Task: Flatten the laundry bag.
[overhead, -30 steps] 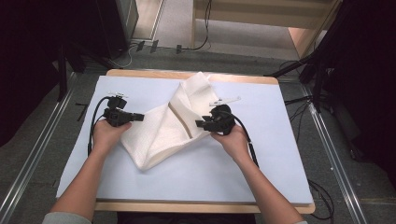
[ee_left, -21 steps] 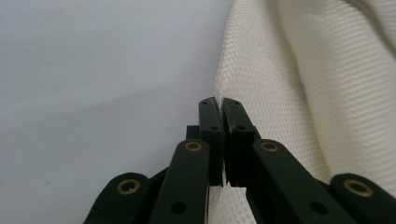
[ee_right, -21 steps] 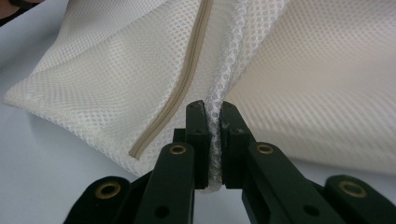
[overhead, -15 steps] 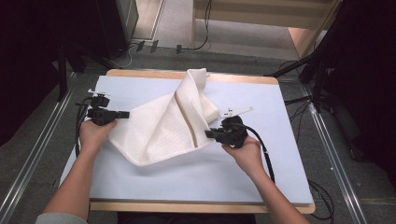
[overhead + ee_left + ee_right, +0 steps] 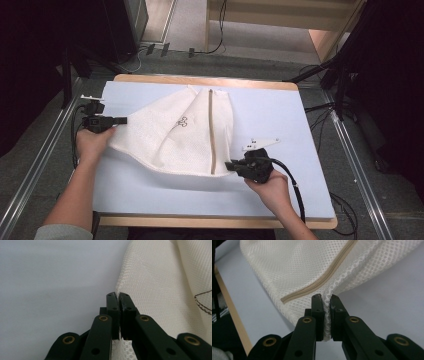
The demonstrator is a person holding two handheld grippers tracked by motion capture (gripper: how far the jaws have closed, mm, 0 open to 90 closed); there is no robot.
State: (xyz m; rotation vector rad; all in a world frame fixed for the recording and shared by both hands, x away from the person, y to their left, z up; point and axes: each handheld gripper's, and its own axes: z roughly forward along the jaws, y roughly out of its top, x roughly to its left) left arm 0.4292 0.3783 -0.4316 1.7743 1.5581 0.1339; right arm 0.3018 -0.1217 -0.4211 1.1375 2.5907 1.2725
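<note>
This looks like a lab or test room. Beyond the grippers, a table (image 5: 310, 125) with a pale blue mat stands between metal rails (image 5: 35, 170), cables (image 5: 210, 50) lie on the grey floor, and dark stands (image 5: 345, 70) surround it.

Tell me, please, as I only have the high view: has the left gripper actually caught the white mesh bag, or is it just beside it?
Observer: Caught. In the left gripper view the left gripper is shut on the edge of the white mesh bag, with mesh showing between its jaws.
Operator: Thank you. And the right one?
Observer: The right gripper pinches a fold of the bag's edge, just beside the beige zipper strip.
Operator: Is the bag lifted there?
Observer: At that corner, yes: the mesh rises off the pale blue table mat toward the jaws.
</note>
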